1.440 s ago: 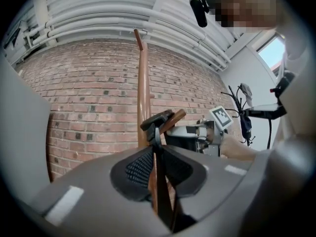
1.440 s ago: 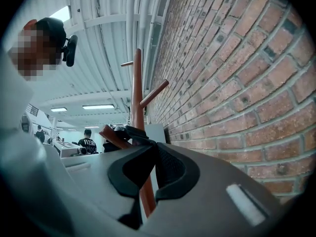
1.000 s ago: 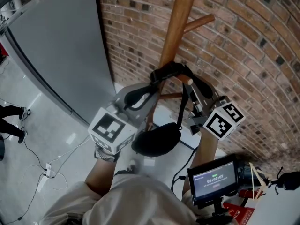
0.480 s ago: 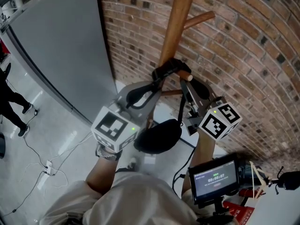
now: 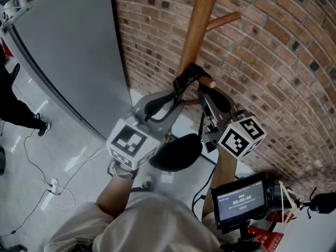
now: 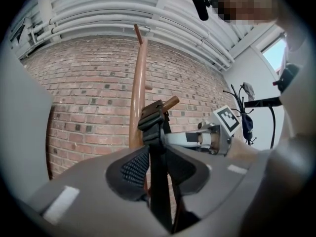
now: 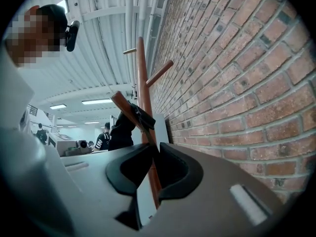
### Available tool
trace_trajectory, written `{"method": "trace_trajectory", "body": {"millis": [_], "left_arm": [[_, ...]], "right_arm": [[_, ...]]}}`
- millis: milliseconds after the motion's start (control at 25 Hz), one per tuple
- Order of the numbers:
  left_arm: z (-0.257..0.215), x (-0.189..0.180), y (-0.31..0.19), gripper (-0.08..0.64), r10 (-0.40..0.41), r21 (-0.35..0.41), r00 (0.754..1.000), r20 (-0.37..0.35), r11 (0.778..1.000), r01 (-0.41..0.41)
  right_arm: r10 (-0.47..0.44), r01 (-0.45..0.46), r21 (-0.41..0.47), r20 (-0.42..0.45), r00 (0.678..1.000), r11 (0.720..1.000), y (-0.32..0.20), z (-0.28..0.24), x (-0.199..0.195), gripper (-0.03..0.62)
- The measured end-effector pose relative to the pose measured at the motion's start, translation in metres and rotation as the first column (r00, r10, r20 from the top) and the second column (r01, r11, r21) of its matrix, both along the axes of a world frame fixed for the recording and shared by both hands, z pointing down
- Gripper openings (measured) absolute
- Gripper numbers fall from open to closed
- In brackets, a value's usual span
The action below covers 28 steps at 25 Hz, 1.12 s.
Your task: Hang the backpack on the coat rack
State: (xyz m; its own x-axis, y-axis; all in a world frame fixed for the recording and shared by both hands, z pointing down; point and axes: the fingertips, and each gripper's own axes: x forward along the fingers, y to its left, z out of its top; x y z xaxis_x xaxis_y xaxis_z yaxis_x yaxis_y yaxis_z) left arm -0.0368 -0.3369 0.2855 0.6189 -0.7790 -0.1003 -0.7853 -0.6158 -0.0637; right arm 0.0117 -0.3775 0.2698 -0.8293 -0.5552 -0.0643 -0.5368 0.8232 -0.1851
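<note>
Two grippers meet at the coat rack [image 5: 198,25], which stands against a brick wall [image 5: 273,62]. The backpack [image 5: 176,152] hangs below them, its black strap [image 5: 188,77] looped over a short wooden peg [image 5: 208,82]. The left gripper [image 6: 155,157] has its jaws opening, and the strap runs upright between the pads towards the peg. The right gripper [image 7: 153,154] is opening too, its jaws only narrowly apart, with the strap in the slit between them

Tongs [image 7: 155,146] opening, backpack strap [image 7: 141,116] between, coat rack [image 7: 143,73]
</note>
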Motion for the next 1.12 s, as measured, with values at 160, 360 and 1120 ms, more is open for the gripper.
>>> {"method": "trace_trajectory", "body": {"millis": [160, 360, 1120], "left_arm": [[0.004, 0.002, 0.000, 0.104, -0.002, 0.010, 1.000, 0.026, 1.000, 0.001], [0.004, 0.004, 0.003, 0.110, -0.006, 0.012, 1.000, 0.030, 1.000, 0.006], [0.010, 0.003, 0.009, 0.166, -0.003, 0.008, 0.998, 0.056, 1.000, 0.002]], "right_arm": [[-0.005, 0.005, 0.016, -0.005, 1.000, 1.000, 0.003, 0.001, 0.000, 0.058], [-0.013, 0.013, 0.025, 0.000, 1.000, 1.000, 0.009, -0.003, 0.003, 0.067], [-0.038, 0.039, 0.028, -0.027, 0.999, 0.999, 0.019, -0.002, 0.002, 0.190]]}}
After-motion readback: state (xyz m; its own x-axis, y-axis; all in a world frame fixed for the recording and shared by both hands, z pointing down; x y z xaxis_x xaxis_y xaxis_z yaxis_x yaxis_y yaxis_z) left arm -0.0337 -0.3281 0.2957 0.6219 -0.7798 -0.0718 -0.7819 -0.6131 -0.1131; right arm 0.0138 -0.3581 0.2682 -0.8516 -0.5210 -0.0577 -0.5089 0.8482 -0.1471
